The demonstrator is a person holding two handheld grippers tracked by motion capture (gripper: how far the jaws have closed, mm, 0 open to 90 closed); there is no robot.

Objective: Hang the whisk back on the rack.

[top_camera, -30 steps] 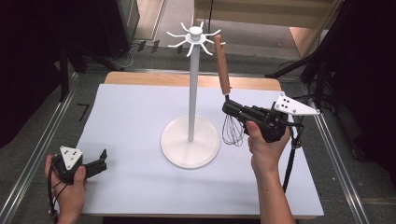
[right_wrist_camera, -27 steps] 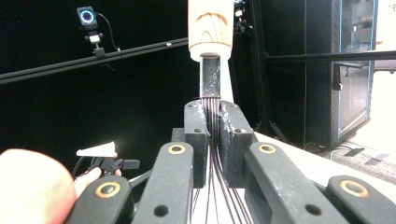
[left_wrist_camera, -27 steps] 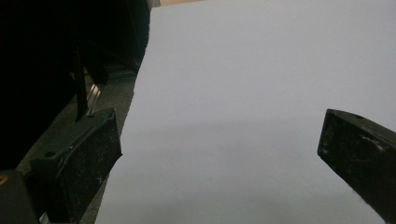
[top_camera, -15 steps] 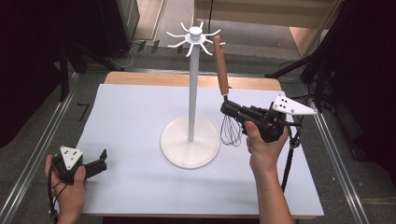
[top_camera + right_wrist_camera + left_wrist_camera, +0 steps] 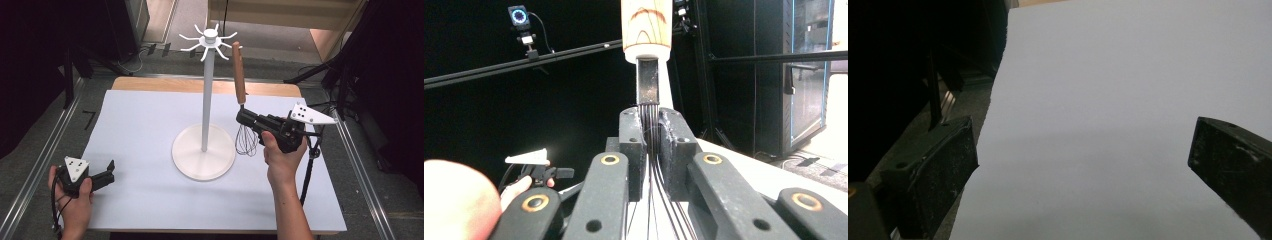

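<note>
A whisk (image 5: 239, 75) with a wooden handle (image 5: 646, 22) stands nearly upright to the right of a white hook stand (image 5: 206, 95). My right gripper (image 5: 243, 119) is shut on the whisk's wire neck (image 5: 651, 131), just under the handle, with the wire head (image 5: 246, 141) hanging below the jaws. The handle's top reaches close to the stand's ring of hooks (image 5: 208, 40). My left gripper (image 5: 111, 170) rests open at the table's near left corner, its jaws wide apart over bare white surface (image 5: 1128, 125) with nothing between them.
The stand's round white base (image 5: 185, 155) sits at the middle of the white table (image 5: 140, 125). Metal rails run along both table sides. A cable (image 5: 305, 175) trails from the right gripper. Dark stands and curtains surround the table.
The right gripper has shifted slightly with the whisk, staying beside the stand's pole. The left gripper has not moved.
</note>
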